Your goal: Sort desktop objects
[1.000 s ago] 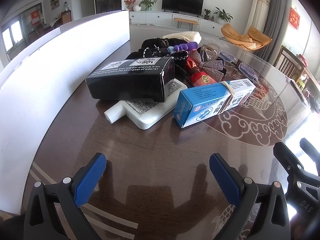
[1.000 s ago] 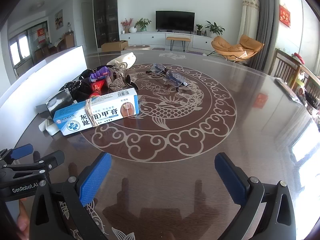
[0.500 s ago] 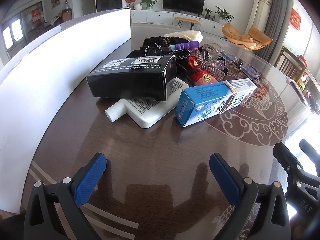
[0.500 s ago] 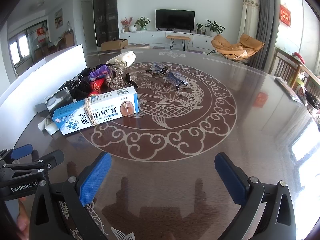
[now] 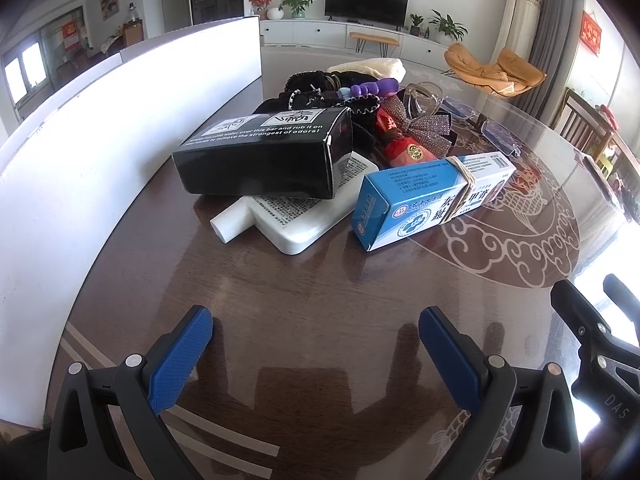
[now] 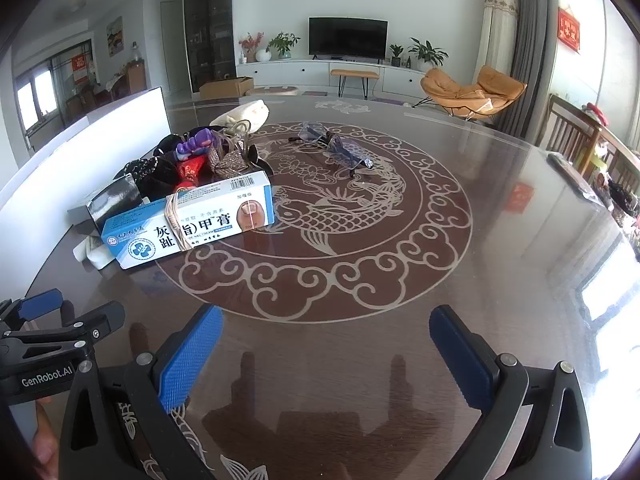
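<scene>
A heap of objects lies on the round brown table (image 5: 320,320). A black box (image 5: 264,156) rests on a flat white bottle (image 5: 288,216). A blue and white ointment box (image 5: 432,200) with a rubber band lies to their right; it also shows in the right wrist view (image 6: 188,224). Behind are a red pouch (image 5: 404,144), a glittery bow (image 5: 428,124), black hair ties (image 5: 320,92), a purple toy (image 5: 376,88) and glasses (image 6: 340,148). My left gripper (image 5: 316,344) is open and empty, short of the heap. My right gripper (image 6: 326,344) is open and empty over the table's fish pattern.
A long white board (image 5: 100,140) stands along the left of the table. A cream cloth (image 5: 372,68) lies at the back of the heap. Wooden chairs (image 6: 576,140) stand at the right edge. The left gripper's body shows in the right wrist view (image 6: 52,344).
The left wrist view has drawn slightly closer to the heap. The right gripper has barely moved. Both stay open.
</scene>
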Demonstrator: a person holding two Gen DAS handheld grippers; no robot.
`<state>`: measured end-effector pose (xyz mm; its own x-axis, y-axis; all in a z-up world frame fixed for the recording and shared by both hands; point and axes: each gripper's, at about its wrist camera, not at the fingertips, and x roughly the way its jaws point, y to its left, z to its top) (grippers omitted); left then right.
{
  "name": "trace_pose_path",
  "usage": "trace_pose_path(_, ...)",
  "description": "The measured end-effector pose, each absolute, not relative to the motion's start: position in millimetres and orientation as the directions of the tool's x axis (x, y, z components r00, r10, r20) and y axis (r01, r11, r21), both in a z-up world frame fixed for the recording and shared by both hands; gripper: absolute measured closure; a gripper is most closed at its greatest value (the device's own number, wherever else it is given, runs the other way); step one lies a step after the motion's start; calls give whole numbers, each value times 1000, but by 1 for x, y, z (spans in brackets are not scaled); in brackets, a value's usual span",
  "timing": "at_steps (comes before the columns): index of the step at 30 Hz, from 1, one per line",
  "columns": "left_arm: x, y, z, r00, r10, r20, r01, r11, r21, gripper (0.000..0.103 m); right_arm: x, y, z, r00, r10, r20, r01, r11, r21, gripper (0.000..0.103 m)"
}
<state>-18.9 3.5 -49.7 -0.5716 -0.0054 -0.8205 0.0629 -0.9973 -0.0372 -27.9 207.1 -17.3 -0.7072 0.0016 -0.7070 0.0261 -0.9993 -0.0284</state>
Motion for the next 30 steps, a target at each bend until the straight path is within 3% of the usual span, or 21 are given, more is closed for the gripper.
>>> trace_pose_path(30, -20, 7, -51, -565, -35, -825, 59, -998, 2, 0, -44, 208, -32, -622, 18, -783, 17, -999, -36, 0)
